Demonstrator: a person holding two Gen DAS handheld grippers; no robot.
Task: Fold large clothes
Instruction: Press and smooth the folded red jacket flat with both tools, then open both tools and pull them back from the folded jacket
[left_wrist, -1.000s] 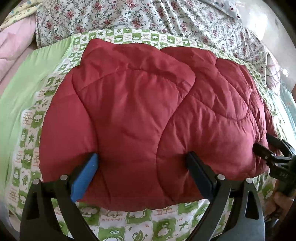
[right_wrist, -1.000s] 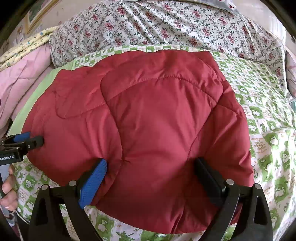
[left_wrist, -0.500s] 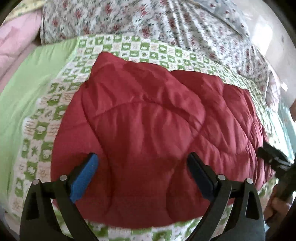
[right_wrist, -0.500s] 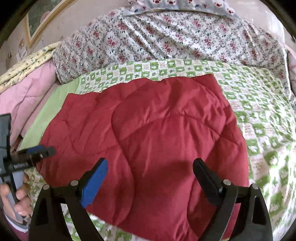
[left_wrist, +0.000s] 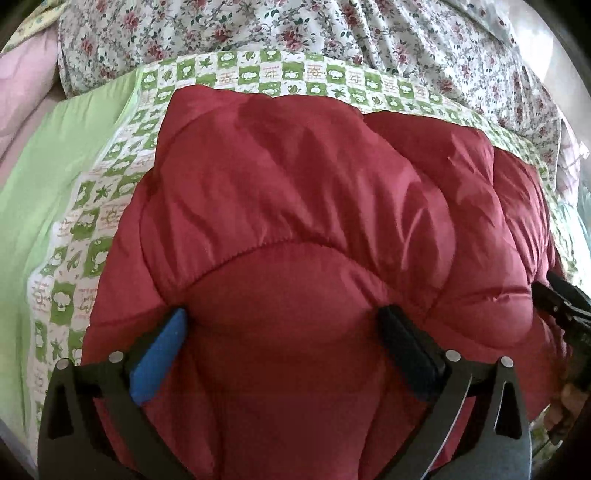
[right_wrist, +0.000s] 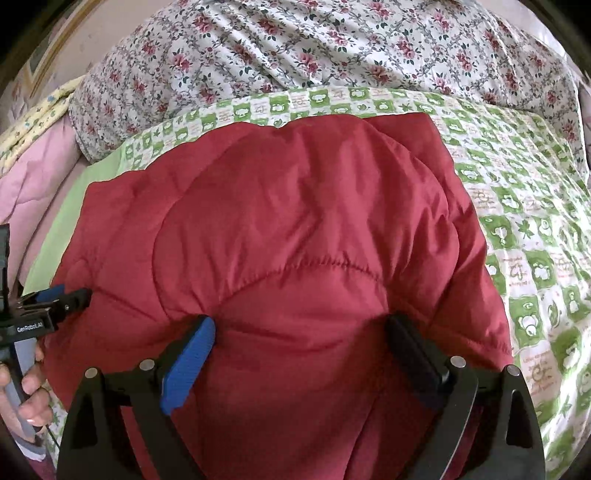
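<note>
Both claws stand spread: the left gripper (left_wrist: 282, 325) and right gripper (right_wrist: 301, 334) each have the red quilted jacket (left_wrist: 314, 221) bulging between their fingers, lying on the green-checked sheet (right_wrist: 524, 236). Only the right view shows the hand (right_wrist: 27, 387) holding the left tool.

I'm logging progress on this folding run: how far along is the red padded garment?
Mostly done: the red padded garment already lies doubled into a compact bundle on the green checked sheet. In hand: the left hand-held gripper and right hand-held gripper sit wide open, fingers straddling its near edge without pinching. Left: probably a final fold or tidying; no further step has begun.
</note>
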